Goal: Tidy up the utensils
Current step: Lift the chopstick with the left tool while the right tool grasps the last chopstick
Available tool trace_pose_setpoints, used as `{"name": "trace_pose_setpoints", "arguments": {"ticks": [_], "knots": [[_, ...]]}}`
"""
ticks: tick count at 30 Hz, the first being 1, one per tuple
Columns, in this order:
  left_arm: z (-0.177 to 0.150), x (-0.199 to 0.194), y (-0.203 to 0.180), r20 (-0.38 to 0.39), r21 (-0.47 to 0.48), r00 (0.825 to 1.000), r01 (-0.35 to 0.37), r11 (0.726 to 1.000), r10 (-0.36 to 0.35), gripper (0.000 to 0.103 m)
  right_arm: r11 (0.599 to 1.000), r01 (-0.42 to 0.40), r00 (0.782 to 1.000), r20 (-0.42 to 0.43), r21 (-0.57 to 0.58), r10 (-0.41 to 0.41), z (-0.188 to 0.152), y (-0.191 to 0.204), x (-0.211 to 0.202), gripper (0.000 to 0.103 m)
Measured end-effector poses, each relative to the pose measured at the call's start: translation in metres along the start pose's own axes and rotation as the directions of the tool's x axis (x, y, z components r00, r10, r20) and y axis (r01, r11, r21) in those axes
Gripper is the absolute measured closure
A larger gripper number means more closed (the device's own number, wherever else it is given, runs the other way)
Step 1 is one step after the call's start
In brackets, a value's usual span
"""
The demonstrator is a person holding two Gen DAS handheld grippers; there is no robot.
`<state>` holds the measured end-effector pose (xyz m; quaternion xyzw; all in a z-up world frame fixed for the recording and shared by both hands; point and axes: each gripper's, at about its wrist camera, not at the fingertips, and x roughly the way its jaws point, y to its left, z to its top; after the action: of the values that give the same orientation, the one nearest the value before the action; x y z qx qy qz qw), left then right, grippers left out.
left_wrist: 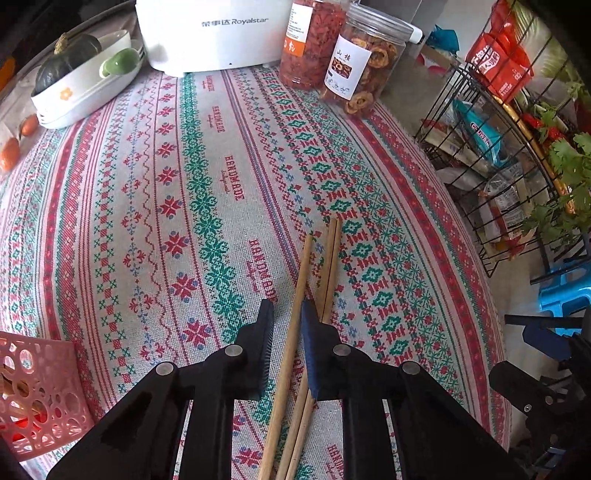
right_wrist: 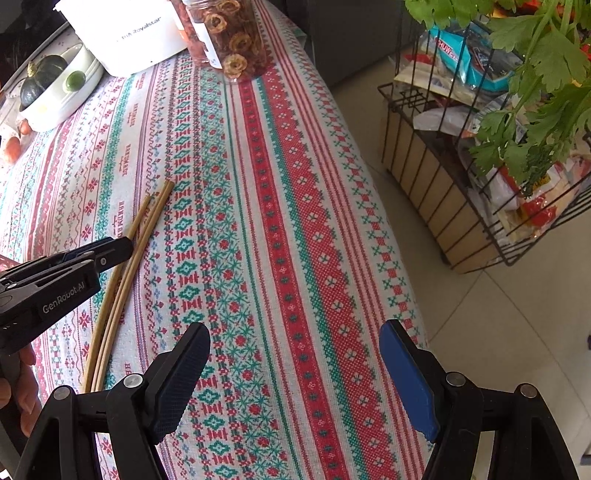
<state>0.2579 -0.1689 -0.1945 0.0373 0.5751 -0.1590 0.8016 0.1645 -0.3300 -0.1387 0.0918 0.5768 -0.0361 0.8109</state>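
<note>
Three wooden chopsticks (left_wrist: 295,343) lie side by side on the patterned tablecloth (left_wrist: 177,192), pointing away from me. My left gripper (left_wrist: 288,314) is open and low over them, with one chopstick between its fingers and the other two under the right finger. The chopsticks show in the right wrist view (right_wrist: 125,273), with the left gripper (right_wrist: 110,251) over them. My right gripper (right_wrist: 295,354) is wide open and empty above the cloth near the table's right edge. A pink perforated basket (left_wrist: 40,395) stands at the near left.
A white Royalstar appliance (left_wrist: 214,33) and two jars of dried fruit (left_wrist: 354,62) stand at the far edge. A white dish (left_wrist: 85,85) with a dark squash is at far left. A black wire rack (right_wrist: 480,184) with packets and greens stands on the floor to the right.
</note>
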Motion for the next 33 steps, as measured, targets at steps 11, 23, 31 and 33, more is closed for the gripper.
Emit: {"name": "trace_pose_setpoints", "arguments": {"ticks": [11, 23, 31, 33], "knots": [[-0.048, -0.046, -0.003, 0.062, 0.101, 0.998, -0.005, 0.995, -0.002, 0.098, 1.000, 0.011, 1.000, -0.007, -0.028, -0.011, 0.001, 0.014, 0.002, 0.023], [-0.123, -0.159, 0.027, 0.195, 0.171, 0.979, 0.029, 0.985, -0.063, 0.098, 0.999, 0.001, 1.000, -0.025, -0.041, -0.002, 0.012, 0.048, 0.018, 0.023], [-0.144, -0.207, 0.082, 0.324, 0.066, 0.945, 0.032, 0.997, -0.052, 0.098, 0.998, -0.020, 0.999, -0.031, -0.063, 0.018, 0.024, 0.078, 0.043, 0.024], [-0.144, -0.217, 0.094, 0.331, 0.057, 0.940, 0.064, 0.996, -0.080, 0.098, 0.997, -0.033, 0.999, -0.020, -0.064, 0.032, 0.029, 0.085, 0.047, 0.024]]}}
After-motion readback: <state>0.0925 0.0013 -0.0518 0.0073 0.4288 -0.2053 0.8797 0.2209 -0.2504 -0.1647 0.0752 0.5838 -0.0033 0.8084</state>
